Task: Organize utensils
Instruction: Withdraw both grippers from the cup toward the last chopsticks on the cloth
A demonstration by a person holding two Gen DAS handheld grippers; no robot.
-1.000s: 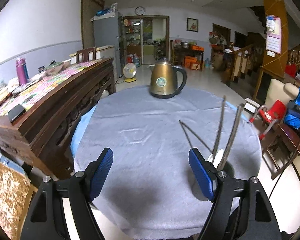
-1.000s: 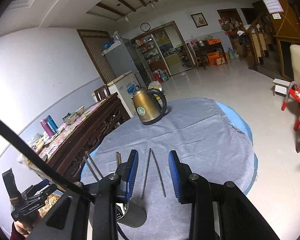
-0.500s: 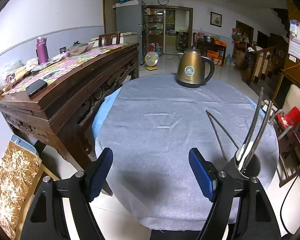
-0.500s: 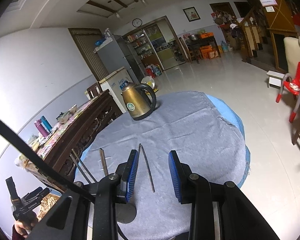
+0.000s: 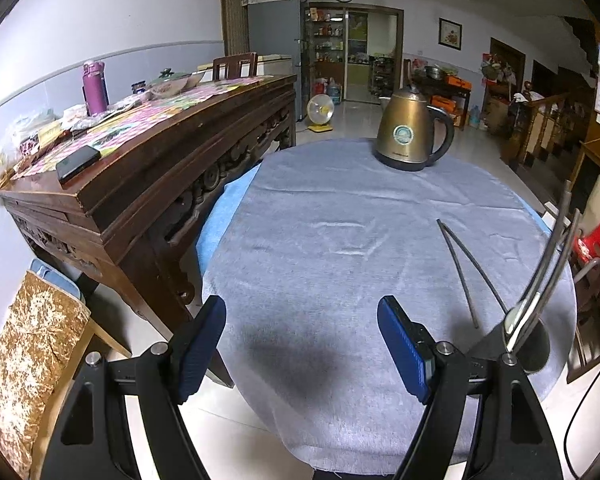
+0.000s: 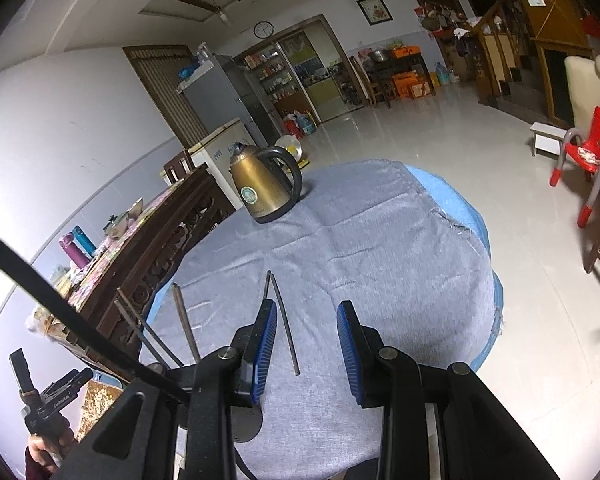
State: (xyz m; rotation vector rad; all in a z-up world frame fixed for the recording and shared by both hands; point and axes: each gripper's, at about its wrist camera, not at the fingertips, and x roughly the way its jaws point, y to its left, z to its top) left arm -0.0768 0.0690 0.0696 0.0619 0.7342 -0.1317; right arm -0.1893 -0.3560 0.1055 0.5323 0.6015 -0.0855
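Gray cloth (image 5: pixel 320 248) covers the round table, where two dark chopsticks (image 6: pixel 286 326) lie near its right edge just ahead of the narrow, empty right gripper (image 6: pixel 306 354), likely its next pick for the holder cup (image 5: pixel 518 346), while the left gripper (image 5: pixel 300 350) stays out wide, holding nothing.

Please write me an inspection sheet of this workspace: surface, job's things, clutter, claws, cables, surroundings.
Surface: round table under a grey cloth, a blue layer showing at the rim.
Job's things: two dark chopsticks lie loose on the cloth; a metal holder at the near edge already has utensils standing in it.
Clutter: brass kettle at the far side.
Claws: left claw open, empty; right claw open above the chopsticks, holding nothing.
Cables: one black cable crosses the right view.
Surroundings: carved wooden sideboard beside the table, red chair, tiled floor.
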